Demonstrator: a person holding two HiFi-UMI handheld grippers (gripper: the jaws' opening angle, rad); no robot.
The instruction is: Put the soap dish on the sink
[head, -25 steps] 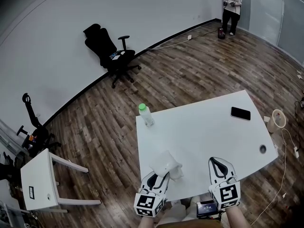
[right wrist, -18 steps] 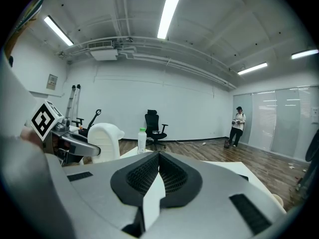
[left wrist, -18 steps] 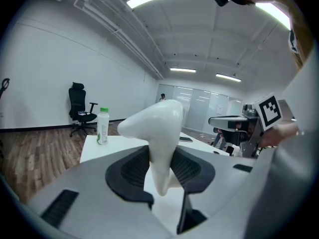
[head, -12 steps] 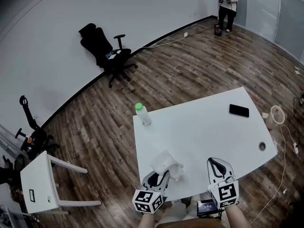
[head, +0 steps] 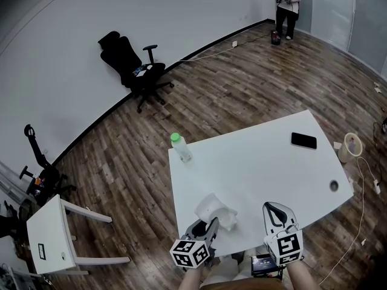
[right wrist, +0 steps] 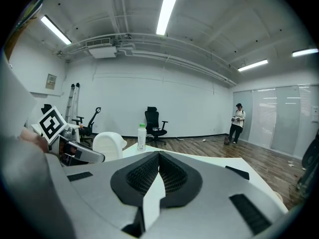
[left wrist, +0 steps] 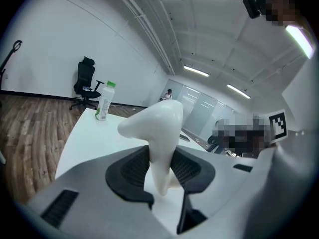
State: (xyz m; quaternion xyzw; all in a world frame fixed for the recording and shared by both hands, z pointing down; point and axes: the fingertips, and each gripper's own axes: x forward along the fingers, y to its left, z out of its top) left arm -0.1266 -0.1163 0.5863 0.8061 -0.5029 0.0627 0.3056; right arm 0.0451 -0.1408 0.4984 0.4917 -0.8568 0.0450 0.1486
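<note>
Left gripper [left wrist: 160, 173] is clenched on the thin rim of the white soap dish [left wrist: 154, 126]. The dish looks light, rigid, glossy and probably slippery. Right gripper [right wrist: 158, 169] sits closed and empty.

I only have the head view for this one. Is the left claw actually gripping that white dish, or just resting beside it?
Observer: Gripping. In the left gripper view, the left claw is clamped on a thin edge of the soap dish, with a pad on each side.
Operator: And the right one?
Observer: The right claw has its jaws together with nothing between them.
Operator: Any sink in the gripper views?
Observer: None. The right gripper view shows a bottle, an office chair and the far wall.
</note>
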